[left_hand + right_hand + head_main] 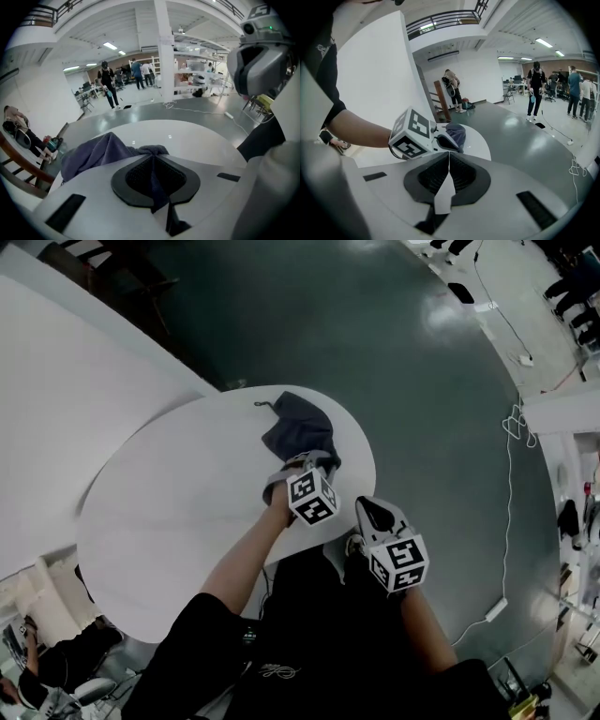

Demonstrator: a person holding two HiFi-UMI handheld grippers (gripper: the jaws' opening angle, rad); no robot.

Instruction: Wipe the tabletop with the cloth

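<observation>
Left tool grips cloth near rim; bare tabletop leftward.

One round white tabletop, one crumpled dark blue-grey cloth, and two white handheld two-jaw grippers (the left gripper and the right gripper).

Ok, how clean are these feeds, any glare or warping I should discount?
Head view: strong fisheye bend, glare patches on the floor top right, tabletop evenly lit. Left gripper view: black vignetted corners, cloth sharp. Right gripper view: same vignette, ceiling lights bright.
</observation>
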